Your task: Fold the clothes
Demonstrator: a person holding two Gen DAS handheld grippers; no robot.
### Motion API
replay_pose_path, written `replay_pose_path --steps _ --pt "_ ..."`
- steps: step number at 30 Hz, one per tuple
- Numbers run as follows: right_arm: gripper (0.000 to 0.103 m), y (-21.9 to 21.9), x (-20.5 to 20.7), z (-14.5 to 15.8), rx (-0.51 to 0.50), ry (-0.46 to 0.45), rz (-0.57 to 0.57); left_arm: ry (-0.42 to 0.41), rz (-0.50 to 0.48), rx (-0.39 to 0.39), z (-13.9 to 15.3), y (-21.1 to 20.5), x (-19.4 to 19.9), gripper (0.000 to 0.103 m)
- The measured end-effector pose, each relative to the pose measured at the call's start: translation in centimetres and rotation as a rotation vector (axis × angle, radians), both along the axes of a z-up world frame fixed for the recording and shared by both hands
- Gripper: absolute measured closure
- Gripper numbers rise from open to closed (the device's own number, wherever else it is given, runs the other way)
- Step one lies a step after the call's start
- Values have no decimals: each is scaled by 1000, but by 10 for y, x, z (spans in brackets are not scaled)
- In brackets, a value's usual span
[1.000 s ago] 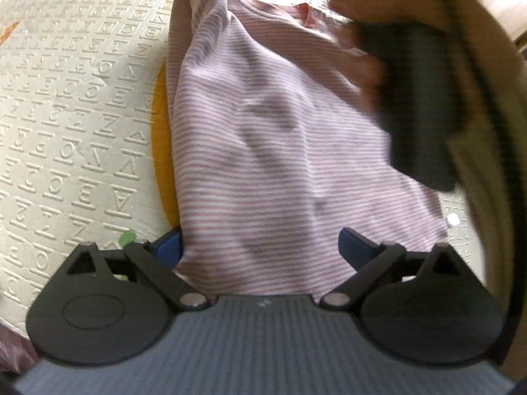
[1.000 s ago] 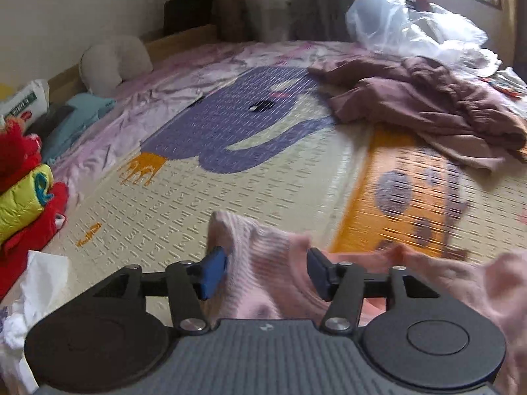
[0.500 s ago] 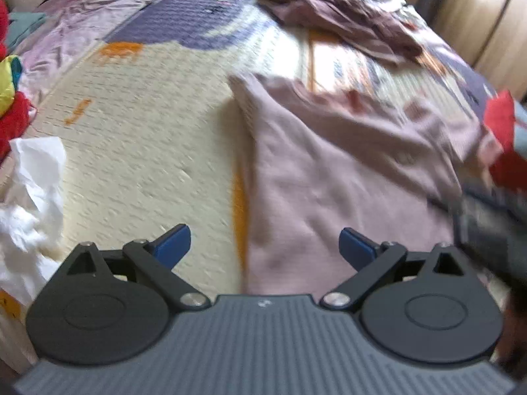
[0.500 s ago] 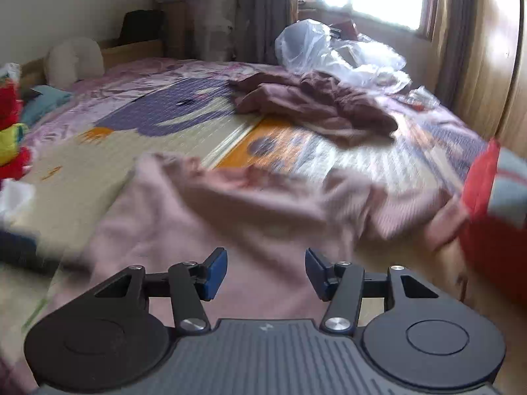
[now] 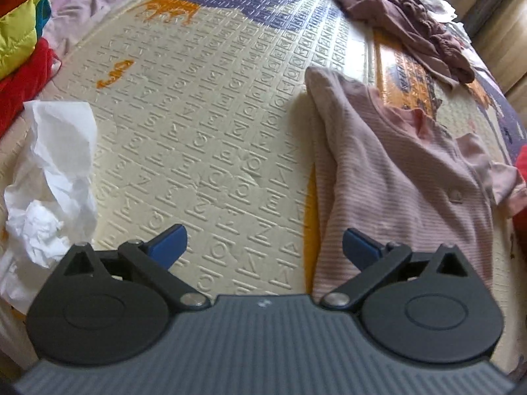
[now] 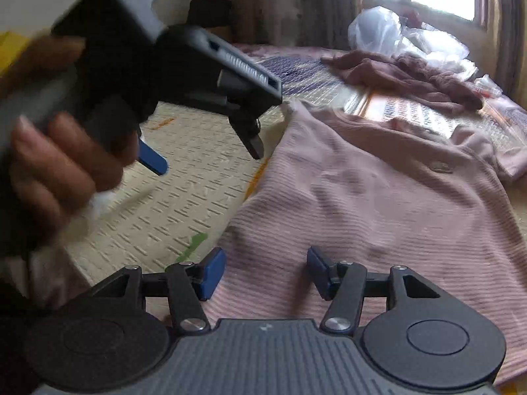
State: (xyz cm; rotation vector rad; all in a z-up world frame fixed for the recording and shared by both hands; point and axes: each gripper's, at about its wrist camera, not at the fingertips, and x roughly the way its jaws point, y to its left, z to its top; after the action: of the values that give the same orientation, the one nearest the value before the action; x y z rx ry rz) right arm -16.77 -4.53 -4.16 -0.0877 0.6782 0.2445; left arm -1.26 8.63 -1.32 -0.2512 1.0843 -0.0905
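Pink striped shirt [image 5: 405, 177] lies spread flat on the play mat [image 5: 210, 151] covering the bed, collar toward the far edge by the brown garment [image 5: 405, 16], one sleeve flopped out on the right. Flat like that so the sides can be folded in. My left claw [image 5: 263, 247] is wide open and empty over bare mat just beside the shirt's left edge, probably lining up on it. My right claw [image 6: 263, 273] is half open above the hem, pinching nothing. Crumpled tissue [image 5: 49, 191] sits at the mat's left edge, clear of the work.
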Motion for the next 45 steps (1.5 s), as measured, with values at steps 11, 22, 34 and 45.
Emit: replay_pose_path --steps 11,22,34,45 --pt "91 24 -6 -5 -50 -56 -6 1 23 -69 7 19 2 0" --pt "93 42 8 3 218 16 184 -22 59 -76 10 36 5 0" --pt "61 -130 5 53 237 -241 -317 -108 -80 -47 21 -16 -7 0" --pt "53 -254 74 34 59 -311 -757 -145 -165 37 7 -74 -13 0"
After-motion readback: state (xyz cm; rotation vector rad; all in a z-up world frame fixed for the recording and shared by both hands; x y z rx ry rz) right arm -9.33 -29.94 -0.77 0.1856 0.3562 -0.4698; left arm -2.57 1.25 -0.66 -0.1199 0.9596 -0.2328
